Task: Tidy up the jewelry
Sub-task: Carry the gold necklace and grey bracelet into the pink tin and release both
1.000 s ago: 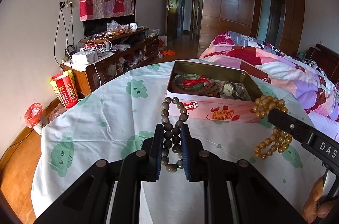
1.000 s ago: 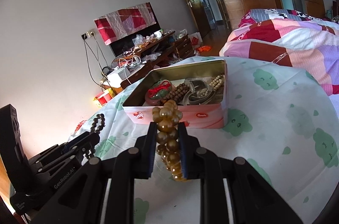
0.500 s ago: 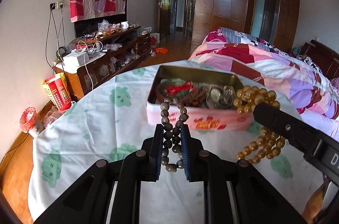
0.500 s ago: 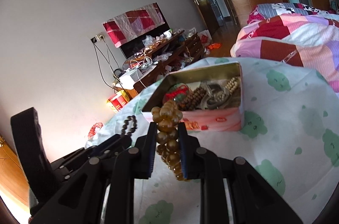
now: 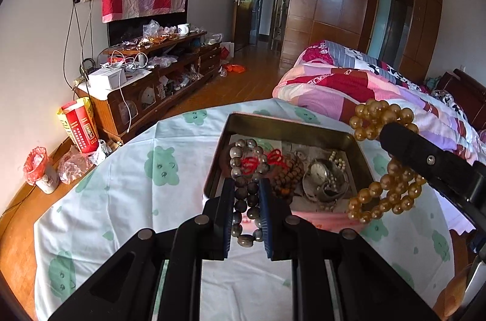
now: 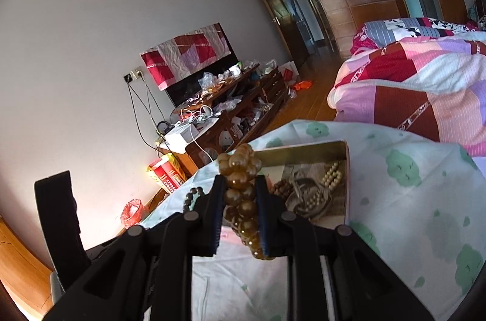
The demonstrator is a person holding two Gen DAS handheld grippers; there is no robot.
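The worktop (image 5: 127, 199) is round and covered with a white cloth printed with green figures. A bed (image 5: 364, 90) with a patchwork quilt stands just beyond it.

On the far part of the worktop sits an open rectangular tin (image 5: 224, 151) with a pink outer wall. Inside it lie a wristwatch (image 5: 319, 172), a brown bead bracelet (image 5: 287, 175), a red cord piece (image 5: 258, 160) and a pale bead strand (image 6: 329, 173), crowded together and touching.

The left hand-held gripper (image 5: 247, 199) is closed to a narrow gap, its two fingers clamped on a bracelet of dark grey-brown beads (image 5: 247, 193). The loop stands upright between the pads. Its upper part rises in front of the near-left portion of the tin; its lowest beads hang below the fingertips. Whether it touches anything in the tin cannot be told.

The right hand-held gripper (image 6: 240, 199) is likewise closed to a narrow gap, gripping a bracelet of amber beads (image 6: 241, 190) wound in several loops. A cluster of beads bunches above the fingertips and the rest hangs between and below the pads. In the left wrist view this bracelet is held in the air by the tin's right side, level with its near-right corner. In the right wrist view the tin's interior lies directly ahead of the fingers.
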